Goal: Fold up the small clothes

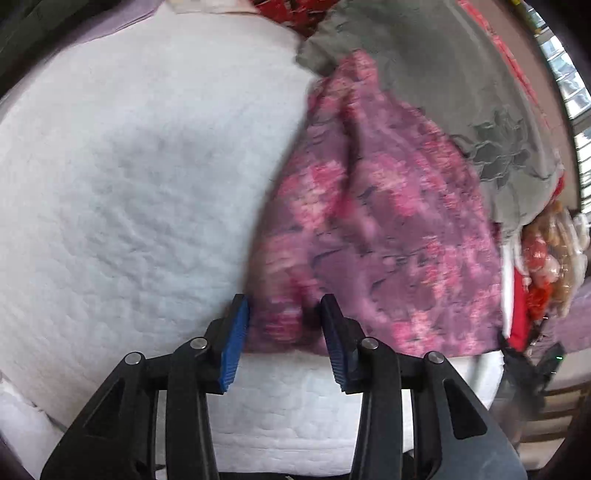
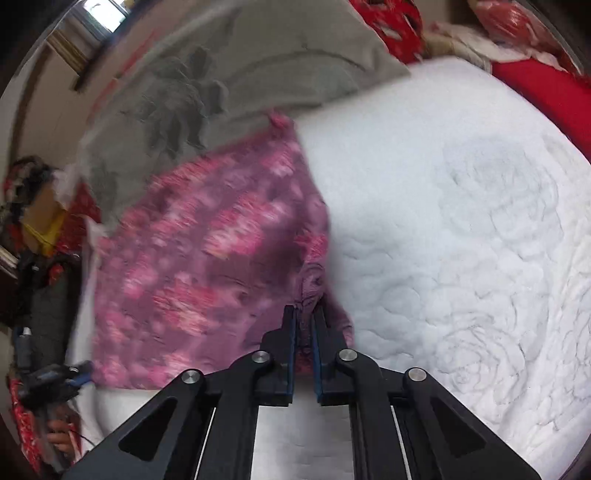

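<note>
I am working over a bed covered by a white quilted bedspread with a stitched rose pattern (image 1: 129,177), which fills the left of my left wrist view and the right of my right wrist view (image 2: 461,221). A bright window (image 2: 99,14) shows at the room's far side. Past the bedspread's far edge lie a grey embroidered cushion cover (image 1: 461,92) and red patterned fabrics (image 2: 399,26). Dolls in red clothes (image 1: 543,258) crowd the bed's edge.

The purple garment with pink floral print (image 1: 369,221) lies spread near the bed's near edge, blurred in both views. My left hand-held gripper (image 1: 284,332) is spread wide, with a garment corner between its blue pads (image 1: 232,339); whether they touch it I cannot tell. My right hand-held gripper (image 2: 304,332) is pinching a bunched fold of the garment (image 2: 207,251).
</note>
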The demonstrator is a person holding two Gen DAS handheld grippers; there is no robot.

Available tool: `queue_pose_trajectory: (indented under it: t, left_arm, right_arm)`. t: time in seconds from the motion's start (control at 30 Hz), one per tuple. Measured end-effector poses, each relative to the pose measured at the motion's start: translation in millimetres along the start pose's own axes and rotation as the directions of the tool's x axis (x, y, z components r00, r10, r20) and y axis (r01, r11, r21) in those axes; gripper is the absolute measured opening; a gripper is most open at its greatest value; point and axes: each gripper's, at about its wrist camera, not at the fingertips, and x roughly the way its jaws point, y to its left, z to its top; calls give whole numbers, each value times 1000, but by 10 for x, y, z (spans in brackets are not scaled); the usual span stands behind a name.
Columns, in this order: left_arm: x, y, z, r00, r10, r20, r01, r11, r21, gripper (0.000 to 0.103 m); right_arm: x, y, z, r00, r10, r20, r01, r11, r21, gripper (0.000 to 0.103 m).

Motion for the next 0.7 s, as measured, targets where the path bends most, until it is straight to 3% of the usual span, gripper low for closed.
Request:
queue_pose_trajectory:
  t: [0.07, 0.17, 0.2, 0.3, 0.4, 0.53, 0.6, 0.67, 0.7]
  left_arm:
    - [-20, 101, 0, 999, -44, 5, 44, 999, -25, 38]
    - [-96, 196, 20, 996, -83, -10, 82, 995, -64, 38]
    - [-155, 214, 16, 995, -95, -3, 95, 993, -70, 37]
    - [-366, 152, 67, 989, -140, 50, 142, 988, -54, 36]
    - [-482, -78, 170, 982, -168, 86, 169, 986, -3, 37]
    - [-265, -563, 323, 993, -66, 101, 54, 992, 118, 43]
    - [-57, -686, 350, 995, 17, 97, -33, 987, 159, 48]
    - [246, -678, 356, 992, 120, 43, -125, 977, 174, 49]
    - [374, -657, 350, 991, 133, 18, -134, 975, 175, 49]
  right_arm:
    - [-42, -65, -1, 1000, -8, 14, 7, 999, 36, 7]
    - [159, -137, -38, 994, -69, -89, 70, 998, 7, 7]
    - [140, -112, -31, 994, -80, -79, 80, 997, -7, 12]
    - [-45, 55, 24, 992, -122, -9, 122, 992, -6, 14]
    - [-182, 303, 62, 997, -40, 65, 43, 998, -39, 17]
    - [-53, 715, 40, 998, 11, 63, -2, 991, -133, 18]
    - [73, 821, 15, 998, -2, 59, 11, 988, -154, 20]
    - [256, 816, -40, 999, -35, 21, 38, 989, -146, 29]
    - [417, 800, -50, 997, -69, -17, 66, 989, -135, 30]
